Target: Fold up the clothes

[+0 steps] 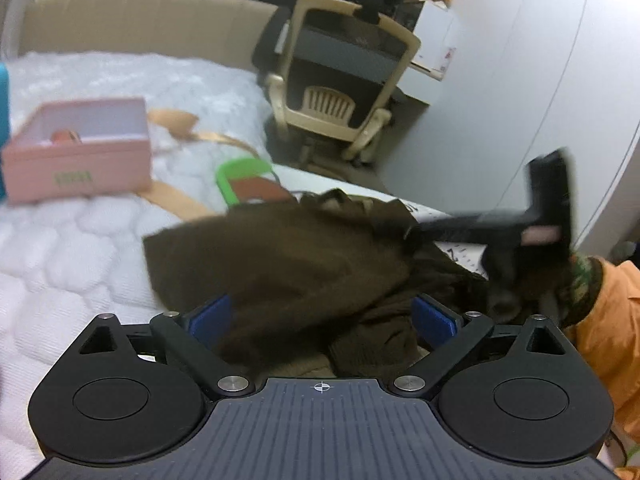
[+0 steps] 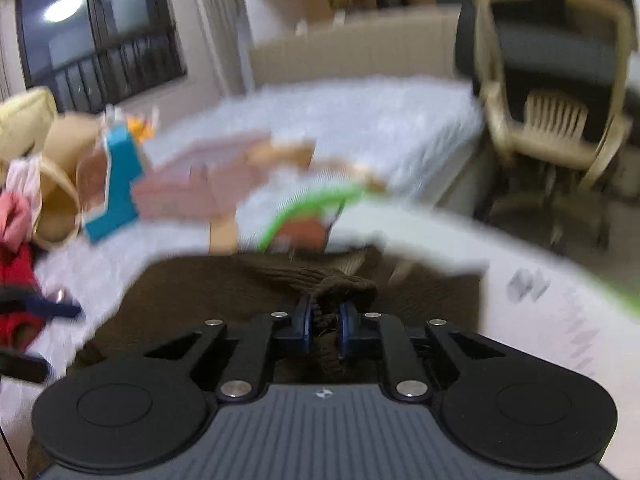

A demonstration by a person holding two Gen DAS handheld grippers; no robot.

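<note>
My right gripper (image 2: 323,330) jaws pinch a knit bunch of the brown sweater (image 1: 288,256), lying rumpled on the bed (image 1: 60,264). Left gripper (image 1: 322,316) jaws spread wide, empty. Risk: thin pinch slips mid-fold, fabric bunches

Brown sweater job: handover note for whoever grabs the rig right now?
Right tool: shut on a bunched ribbed edge of the brown sweater; the frame is motion-blurred.
Left tool: open, holding nothing, with the sweater between and ahead of its fingers.
The sweater lies crumpled on the white bed, partly lifted at the right tool. A pink box and a green-rimmed item sit beyond it.
Done: one edge is gripped. No fold is visible.
Left: probably grip a second edge with the left tool, spread the sweater flat, then fold it.
</note>
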